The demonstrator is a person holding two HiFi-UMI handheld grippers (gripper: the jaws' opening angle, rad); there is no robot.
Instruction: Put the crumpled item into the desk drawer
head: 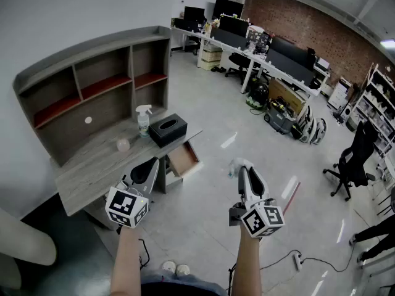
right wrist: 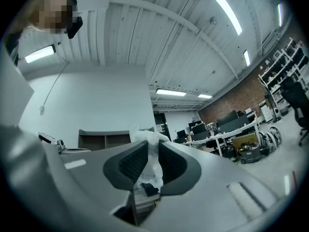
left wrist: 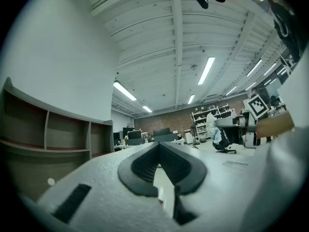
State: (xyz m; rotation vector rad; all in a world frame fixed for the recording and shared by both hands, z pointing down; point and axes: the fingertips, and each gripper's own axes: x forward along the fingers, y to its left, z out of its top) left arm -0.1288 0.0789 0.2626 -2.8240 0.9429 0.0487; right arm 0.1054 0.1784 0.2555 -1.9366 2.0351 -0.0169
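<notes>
A crumpled white item is pinched between the jaws of my right gripper, which hovers over the floor to the right of the desk. In the right gripper view the crumpled item fills the gap and sticks out past the tips of the right gripper. The desk drawer stands pulled out at the desk's right end, its wooden inside showing. My left gripper is at the desk's front edge, just left of the drawer, with its jaws together and nothing in them. The left gripper points upward toward the ceiling.
On the grey desk with its shelf hutch stand a spray bottle, a black tissue box and a small pinkish object. A black office chair stands at right. Cables lie on the floor.
</notes>
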